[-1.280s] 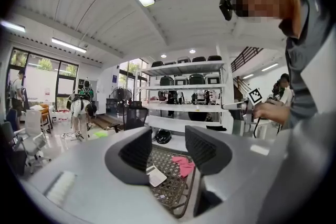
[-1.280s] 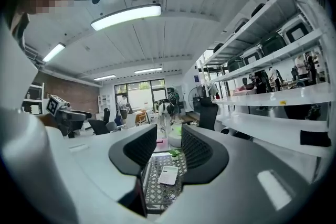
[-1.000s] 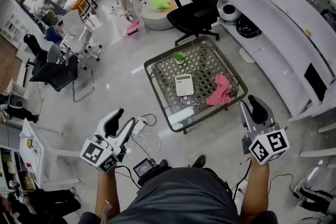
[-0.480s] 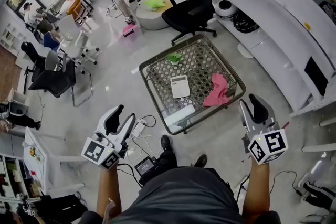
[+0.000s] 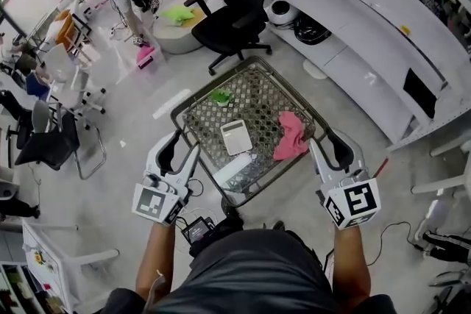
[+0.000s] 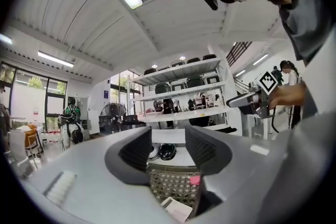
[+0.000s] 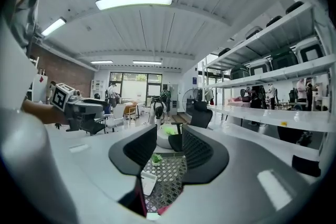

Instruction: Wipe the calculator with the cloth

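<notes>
A white calculator [image 5: 236,137] lies in the middle of a low table [image 5: 193,130] with a woven mesh top. A pink cloth [image 5: 289,136] lies crumpled to its right. My left gripper [image 5: 179,148] hovers at the table's near left edge, open and empty. My right gripper [image 5: 329,148] hovers off the near right corner, close to the cloth, also open and empty. In the left gripper view the jaws [image 6: 168,147] frame the table with the calculator [image 6: 176,209] and cloth [image 6: 195,180] below. The right gripper view shows open jaws [image 7: 169,147], the cloth [image 7: 140,203] and the calculator [image 7: 148,182].
A small green plant [image 5: 219,95] stands at the table's far left, and a white flat object [image 5: 235,169] lies near its front edge. Behind the table stands a black office chair [image 5: 235,11]. A curved white counter [image 5: 368,33] runs along the right. Cables and a device [image 5: 199,228] lie by my feet.
The person has stepped toward the table, which now sits closer and between the grippers. Both grippers have moved forward to its near edge, still open.
</notes>
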Demonstrator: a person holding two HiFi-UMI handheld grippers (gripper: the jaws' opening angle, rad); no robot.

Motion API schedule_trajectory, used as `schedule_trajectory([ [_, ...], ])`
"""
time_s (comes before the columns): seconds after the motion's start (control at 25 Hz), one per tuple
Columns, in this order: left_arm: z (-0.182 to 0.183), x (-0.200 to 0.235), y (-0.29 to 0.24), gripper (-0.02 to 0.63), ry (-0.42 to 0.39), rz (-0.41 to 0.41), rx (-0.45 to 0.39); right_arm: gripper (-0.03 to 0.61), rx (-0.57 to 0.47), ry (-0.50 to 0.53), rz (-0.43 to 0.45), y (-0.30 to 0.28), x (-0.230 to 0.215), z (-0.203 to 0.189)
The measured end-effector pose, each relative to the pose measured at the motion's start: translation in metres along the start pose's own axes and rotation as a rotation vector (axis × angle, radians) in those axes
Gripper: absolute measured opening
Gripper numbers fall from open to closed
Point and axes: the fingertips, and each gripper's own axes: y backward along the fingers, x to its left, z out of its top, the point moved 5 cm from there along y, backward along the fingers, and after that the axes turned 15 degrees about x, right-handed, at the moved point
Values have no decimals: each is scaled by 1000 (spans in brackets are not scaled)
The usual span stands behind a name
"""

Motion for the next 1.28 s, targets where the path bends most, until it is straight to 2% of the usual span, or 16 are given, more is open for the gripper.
schedule_trajectory([
  [0.4, -2, 68, -55, 212, -1, -96, -84, 129, 17, 43, -100, -78, 49, 42],
  [0.6, -8, 86, -71, 212, -15, -138, -91, 129, 39, 36, -146, -101, 62, 49],
  [0.8, -15, 101, -88, 212, -11, -169, -90, 129, 81, 19, -155, -124, 66, 44],
  [0.96, -27, 106, -96, 212, 4, -165, -49, 129, 117, -10, -120, -143, 61, 32],
  [1.08, -30, 105, -113, 212, -4, -165, -9, 129, 113, -33, -111, -150, 42, 27],
  [1.16, -22, 105, -124, 212, -7, -159, -17, 129, 107, -42, -116, -153, 24, 27],
  [1.28, -16, 115, -118, 212, 15, -110, -35, 129, 116, -48, -87, -164, 15, 28],
])
